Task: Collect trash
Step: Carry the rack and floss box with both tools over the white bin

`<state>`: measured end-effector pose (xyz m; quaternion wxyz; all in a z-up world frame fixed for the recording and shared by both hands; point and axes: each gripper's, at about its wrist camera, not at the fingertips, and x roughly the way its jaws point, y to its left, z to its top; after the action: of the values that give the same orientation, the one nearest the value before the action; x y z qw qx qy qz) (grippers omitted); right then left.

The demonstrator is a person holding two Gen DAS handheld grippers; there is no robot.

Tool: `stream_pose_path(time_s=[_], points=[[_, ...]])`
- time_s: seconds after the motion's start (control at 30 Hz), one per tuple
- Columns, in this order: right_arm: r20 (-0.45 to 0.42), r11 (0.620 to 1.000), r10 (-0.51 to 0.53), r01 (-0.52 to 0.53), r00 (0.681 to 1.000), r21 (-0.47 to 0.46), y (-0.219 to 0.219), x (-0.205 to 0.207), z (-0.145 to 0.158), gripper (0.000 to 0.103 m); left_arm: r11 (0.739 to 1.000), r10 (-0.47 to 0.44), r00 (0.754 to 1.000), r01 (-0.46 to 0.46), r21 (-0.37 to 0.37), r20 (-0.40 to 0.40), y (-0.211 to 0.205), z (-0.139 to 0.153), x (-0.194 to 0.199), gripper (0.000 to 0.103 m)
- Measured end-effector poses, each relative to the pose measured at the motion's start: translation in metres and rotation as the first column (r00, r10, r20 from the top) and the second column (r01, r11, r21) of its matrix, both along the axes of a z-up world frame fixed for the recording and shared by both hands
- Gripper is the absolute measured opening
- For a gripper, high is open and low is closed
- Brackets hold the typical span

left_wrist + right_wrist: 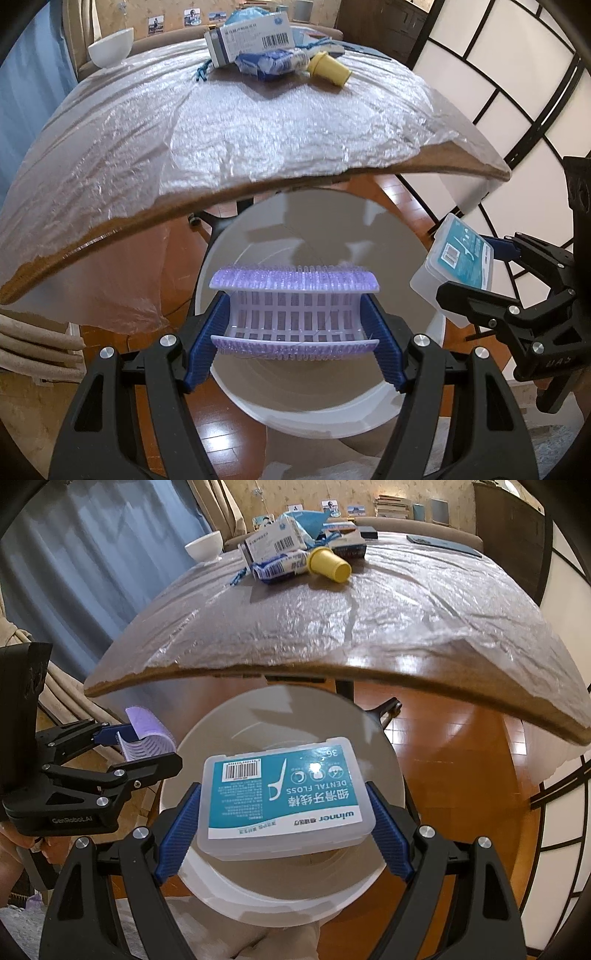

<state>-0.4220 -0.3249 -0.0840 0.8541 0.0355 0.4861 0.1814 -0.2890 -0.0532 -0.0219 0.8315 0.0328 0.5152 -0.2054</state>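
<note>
My left gripper (294,325) is shut on a purple bristled mat (293,312), bent into a U between its blue pads, above the mouth of a white round bin (402,373). My right gripper (284,806) is shut on a clear dental floss box with a teal label (284,797), held over the same bin (236,893). In the left wrist view the floss box (458,262) and the right gripper (476,269) appear at the right. In the right wrist view the mat (146,738) and the left gripper (136,742) appear at the left.
A wooden table under crinkled clear plastic (258,140) stands just beyond the bin. At its far end lie a barcoded carton (255,38), a blue-white wrapper (273,62), a yellow cup on its side (328,68) and a white bowl (110,46). A panelled screen (498,92) is right.
</note>
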Motion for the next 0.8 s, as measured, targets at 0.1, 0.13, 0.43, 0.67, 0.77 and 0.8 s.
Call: stream_pose_path(time_s=[0.1,0.13,0.43,0.67,0.77,0.8], points=[[-0.015,1.0,-0.007,0.007,1.0,0.0,0.0,-0.001,-0.006,0.083,1.0,-0.002,1.0,0.002,0.006,-0.014,-0.001,-0.006,0.001,0.072],[-0.02,1.0,-0.008,0.008,1.0,-0.003,0.0,-0.001,-0.008,0.083,1.0,-0.003,1.0,0.003,0.008,-0.018,-0.001,-0.008,0.001,0.072],[-0.052,1.0,-0.011,0.01,0.999,-0.02,0.002,0.001,-0.024,0.083,1.0,-0.014,0.998,0.015,0.025,-0.056,-0.002,-0.024,0.004,0.072],[-0.067,0.999,-0.001,-0.002,0.998,-0.04,0.006,0.006,-0.034,0.083,0.999,-0.019,0.996,0.023,0.035,-0.09,-0.004,-0.038,0.013,0.072],[-0.072,0.999,0.001,-0.005,0.997,-0.046,0.008,0.01,-0.037,0.083,0.998,-0.026,0.995,0.031,0.048,-0.098,-0.009,-0.041,0.017,0.072],[-0.075,0.999,0.001,-0.005,0.997,-0.047,0.009,0.011,-0.039,0.083,0.998,-0.028,0.995,0.033,0.051,-0.1,-0.01,-0.042,0.018,0.072]])
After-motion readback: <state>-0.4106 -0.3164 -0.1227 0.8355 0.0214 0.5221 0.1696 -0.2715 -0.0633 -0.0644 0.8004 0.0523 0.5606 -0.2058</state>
